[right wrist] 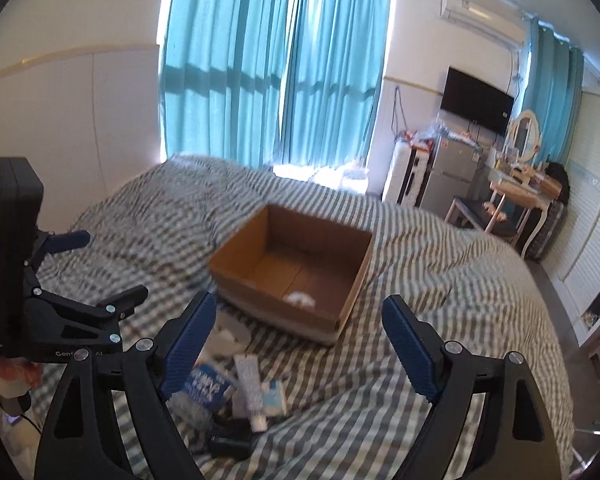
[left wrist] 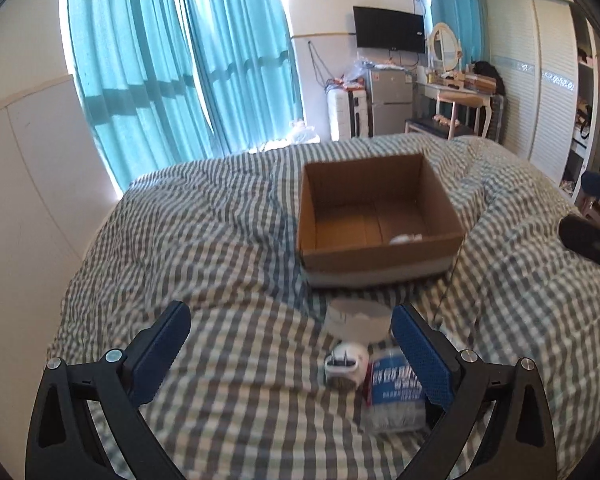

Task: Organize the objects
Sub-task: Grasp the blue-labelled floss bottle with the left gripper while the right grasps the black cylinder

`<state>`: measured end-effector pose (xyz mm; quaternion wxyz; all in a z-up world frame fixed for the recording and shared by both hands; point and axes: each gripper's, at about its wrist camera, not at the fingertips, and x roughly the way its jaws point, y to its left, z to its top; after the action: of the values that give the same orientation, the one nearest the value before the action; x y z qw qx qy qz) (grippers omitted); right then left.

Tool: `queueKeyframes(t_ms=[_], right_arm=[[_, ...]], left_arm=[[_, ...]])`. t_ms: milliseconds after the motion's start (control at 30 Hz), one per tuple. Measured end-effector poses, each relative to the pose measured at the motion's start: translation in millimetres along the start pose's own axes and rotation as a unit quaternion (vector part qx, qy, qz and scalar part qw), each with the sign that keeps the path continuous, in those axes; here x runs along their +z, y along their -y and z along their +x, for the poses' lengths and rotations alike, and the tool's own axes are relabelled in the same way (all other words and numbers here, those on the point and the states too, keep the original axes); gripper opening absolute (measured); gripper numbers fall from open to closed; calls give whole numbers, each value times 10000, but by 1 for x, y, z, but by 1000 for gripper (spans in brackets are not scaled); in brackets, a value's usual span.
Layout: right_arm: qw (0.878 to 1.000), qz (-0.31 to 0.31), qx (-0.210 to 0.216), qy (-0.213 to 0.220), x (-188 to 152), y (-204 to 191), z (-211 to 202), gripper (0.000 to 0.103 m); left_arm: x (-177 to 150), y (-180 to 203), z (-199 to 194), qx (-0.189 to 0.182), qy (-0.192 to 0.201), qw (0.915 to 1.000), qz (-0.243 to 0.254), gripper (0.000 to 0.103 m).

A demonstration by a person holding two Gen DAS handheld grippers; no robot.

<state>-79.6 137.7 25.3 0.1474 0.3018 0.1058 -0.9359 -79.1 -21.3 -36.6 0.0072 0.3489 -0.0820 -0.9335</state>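
The left claw hovers low over a bed with a grey-and-white striped duvet, its blue-padded jaws spread wide and gripping nothing. Between them lie a small white plug adapter, prongs up, and a white round container just beyond it. A blue-labelled clear packet rests against the right jaw pad.

The right claw is also wide open and empty. By its left jaw sit the same blue packet, a white tube lying with its long axis pointing away toward the box, and a pale blue packet touching it.

Beyond both claws stands an open brown cardboard box, upright on the duvet, with one small white item inside, too blurred to name.
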Motion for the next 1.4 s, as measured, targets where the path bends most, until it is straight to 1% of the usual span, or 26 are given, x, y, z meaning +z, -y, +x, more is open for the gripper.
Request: queueKeyframes(t_ms=[100,167,200,267,300,367,467,533,633,667,700,833,967,1133,1267,1400], right_arm=[[9992,-110,-48,-382,-37,-13,22,85],[9977,-136,-21,-663,-56,-18,39,85],[9966,-114,41,-819,-66,-19,46,85],[9941,-61,166,-1072,-85,-21,57,85],[9930,-46,210,-1161,-91,-23,62,85],[9908,-51,319,-1311,-102,-27,69,85],[9876,67,472,-1494,-114,-30,77,84],[9847,105,641,-1618,-119,-33,83,81],[9811,-61,737,-1786,-124,-42,90,69],[9800,-83,784,-1827,-125,-44,93,63],[9790,-99,822,-1860,-127,-46,95,59],[9755,-198,852,-2018,-131,-53,104,54],[9739,-387,704,-2123,-134,-61,111,50],[9757,-426,686,-2039,-126,-62,104,49],[9813,-450,737,-1722,-108,-55,87,46],[9885,-388,554,-1352,-85,-42,71,46]], left_arm=[[-24,9,12,187,-218,9996,-41,103],[-41,15,19,170,-344,9993,22,103],[-48,17,23,193,-441,9988,-30,103],[-61,17,31,64,-613,9980,-142,103],[-66,18,34,21,-686,9975,-152,103],[-73,18,39,92,-780,9968,-124,103],[-81,15,43,52,-844,9963,-166,103],[-83,14,46,40,-909,9956,-202,103],[-88,13,52,19,-992,9947,-255,103],[-89,12,53,15,-1012,9945,-274,103],[-90,11,54,4,-1022,9944,-284,103],[-92,10,55,-2,-999,9946,-285,103],[-93,9,55,-8,-967,9949,-299,103],[-93,8,53,-57,-940,9950,-342,103],[-91,11,54,-5,-942,9950,-335,103],[-89,19,55,-127,-932,9952,-256,103]])
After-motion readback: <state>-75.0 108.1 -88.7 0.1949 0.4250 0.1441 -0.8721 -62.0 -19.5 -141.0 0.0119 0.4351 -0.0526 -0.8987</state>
